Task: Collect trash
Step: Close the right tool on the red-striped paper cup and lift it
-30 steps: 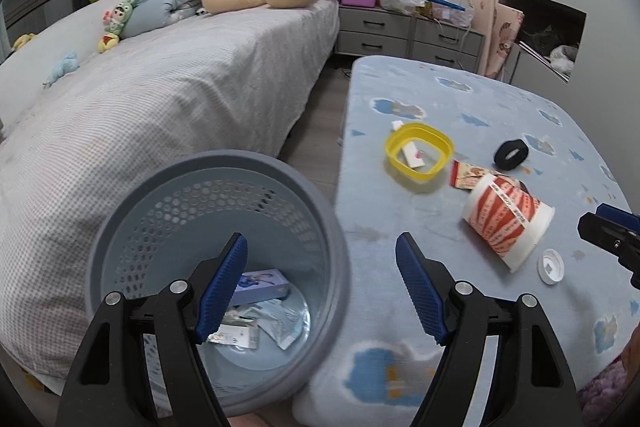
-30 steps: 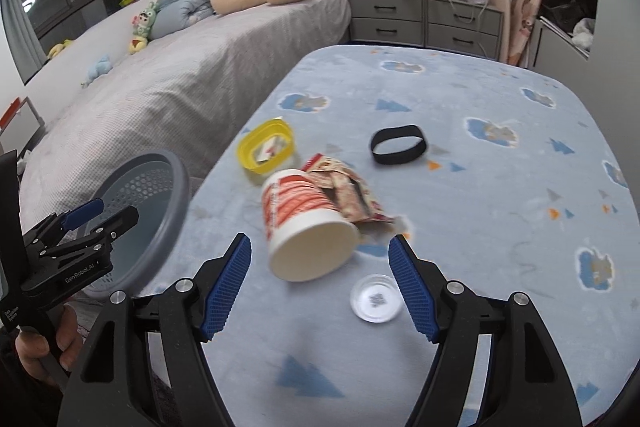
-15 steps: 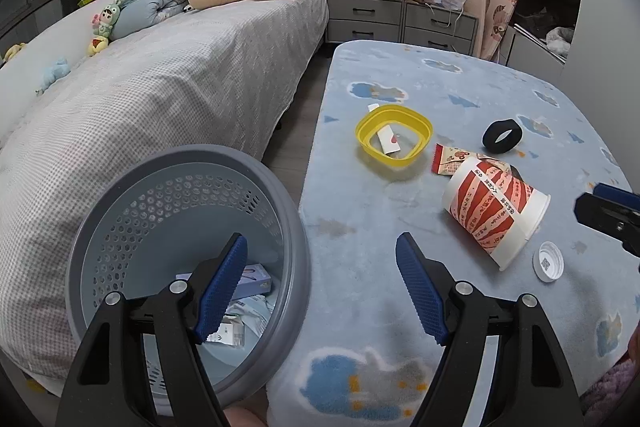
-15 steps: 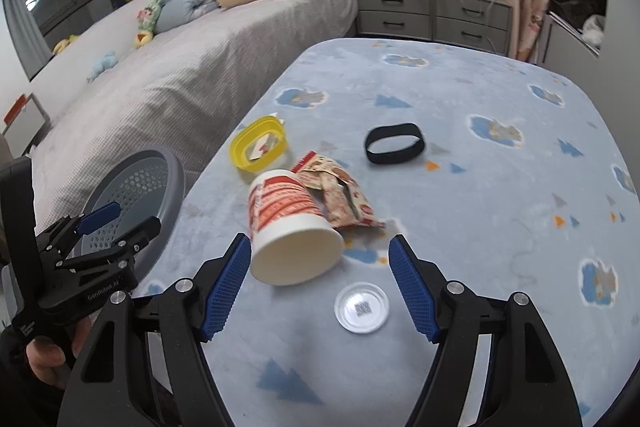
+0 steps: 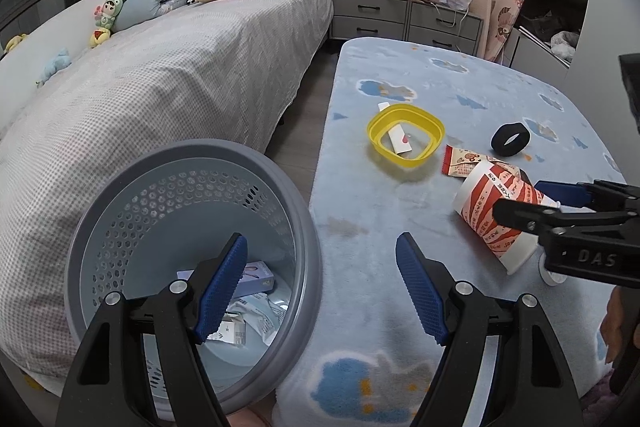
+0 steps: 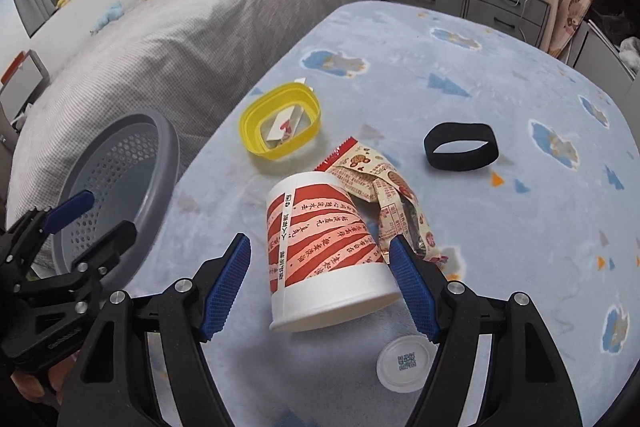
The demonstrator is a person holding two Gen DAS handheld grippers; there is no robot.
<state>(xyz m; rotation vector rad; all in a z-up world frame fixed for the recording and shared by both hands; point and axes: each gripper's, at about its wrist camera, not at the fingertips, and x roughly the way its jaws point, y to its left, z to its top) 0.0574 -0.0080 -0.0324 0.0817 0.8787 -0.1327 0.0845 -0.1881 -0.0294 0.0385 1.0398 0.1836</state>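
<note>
Jaws wide, we are straddling the tipped paper cup (image 6: 320, 251) on the blanket-covered table (image 6: 500, 247) with our right gripper (image 6: 320, 283); we should squeeze gently, avoiding crushing. Our left gripper (image 5: 320, 287), also open, is hovering by the basket (image 5: 192, 243).

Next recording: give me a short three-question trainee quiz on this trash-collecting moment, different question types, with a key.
1. True or false: the right gripper has closed on the paper cup.
2. What lies inside the yellow container?
3. The round white lid lies: A) in the grey bin B) on the table beside the cup C) on the black band.

Key: 1 false, jaws open around it. 2 a small white packet. 3 B.
</note>
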